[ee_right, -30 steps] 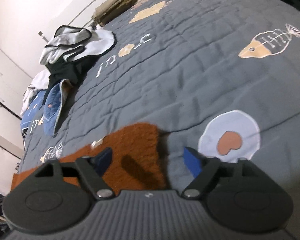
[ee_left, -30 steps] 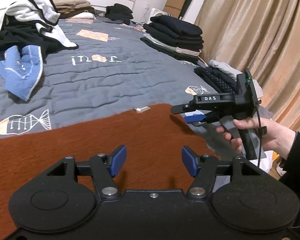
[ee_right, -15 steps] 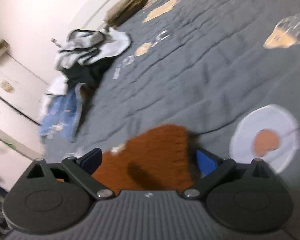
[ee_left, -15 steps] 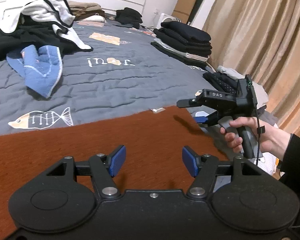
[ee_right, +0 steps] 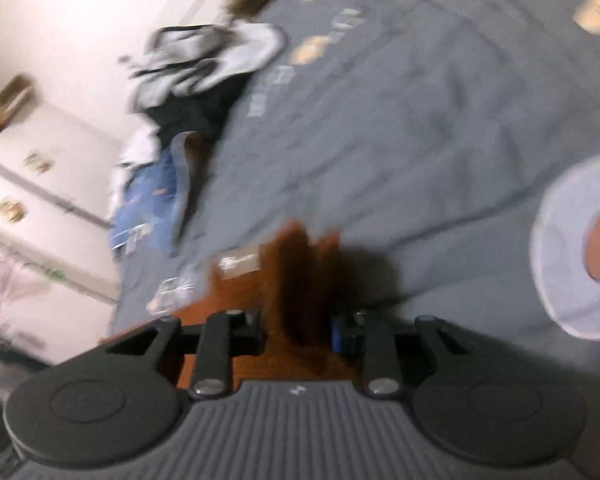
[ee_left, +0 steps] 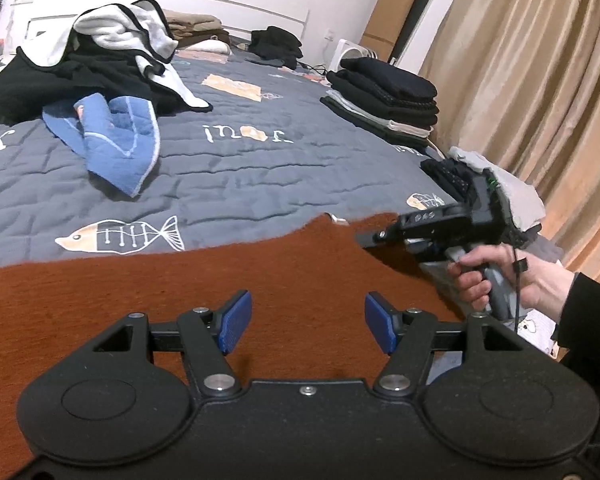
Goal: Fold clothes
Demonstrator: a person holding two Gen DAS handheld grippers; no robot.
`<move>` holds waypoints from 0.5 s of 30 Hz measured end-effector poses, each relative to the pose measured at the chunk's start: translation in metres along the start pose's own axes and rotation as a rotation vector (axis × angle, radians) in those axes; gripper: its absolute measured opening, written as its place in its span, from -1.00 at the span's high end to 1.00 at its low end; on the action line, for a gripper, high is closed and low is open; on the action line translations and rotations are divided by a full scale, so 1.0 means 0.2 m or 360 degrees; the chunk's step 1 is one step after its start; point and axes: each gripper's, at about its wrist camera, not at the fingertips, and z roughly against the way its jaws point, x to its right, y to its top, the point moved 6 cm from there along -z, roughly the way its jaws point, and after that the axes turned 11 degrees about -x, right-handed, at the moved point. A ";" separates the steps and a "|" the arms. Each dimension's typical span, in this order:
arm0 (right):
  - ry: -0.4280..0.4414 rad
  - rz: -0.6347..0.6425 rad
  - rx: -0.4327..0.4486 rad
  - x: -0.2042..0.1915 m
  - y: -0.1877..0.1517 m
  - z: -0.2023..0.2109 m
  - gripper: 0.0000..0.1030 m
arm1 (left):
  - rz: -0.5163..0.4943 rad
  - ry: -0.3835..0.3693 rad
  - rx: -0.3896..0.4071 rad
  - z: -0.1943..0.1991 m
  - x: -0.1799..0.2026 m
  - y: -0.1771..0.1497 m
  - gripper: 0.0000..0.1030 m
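Already my right gripper (ee_right: 300, 328) has just been closing, pinching the far corner of the rust-brown garment (ee_left: 180, 288) lying flat on the bed (ee_left: 260, 168); my left gripper (ee_left: 308, 322) hovers open above it. Folded stacks (ee_left: 384, 100) wait; a heap (ee_left: 80, 76) remains.

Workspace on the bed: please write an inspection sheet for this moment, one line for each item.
Surface: grey quilt with fish prints.
Job's things: rust-brown garment spread flat at the near edge.
Clutter: unfolded heap; blue cloth; folded dark stack.
Grippers: left gripper open above the brown garment, nothing between its jaws; right gripper has just been closing and is shut on the garment's corner.
Cables: thin black cord at the person's hand.
Surroundings: beige curtain; white headboard.
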 end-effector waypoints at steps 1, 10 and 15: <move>-0.0006 -0.0026 0.0017 0.01 0.01 0.00 0.77 | 0.0001 0.0007 -0.0002 0.00 -0.01 0.00 -0.20; -0.0162 -0.0044 0.0390 -0.02 0.18 0.21 0.83 | 0.0070 0.0050 0.0047 0.08 -0.12 0.00 -0.20; -0.0246 -0.0096 0.0638 0.02 0.32 0.40 0.83 | 0.0107 0.0086 0.0082 0.13 -0.18 -0.01 -0.20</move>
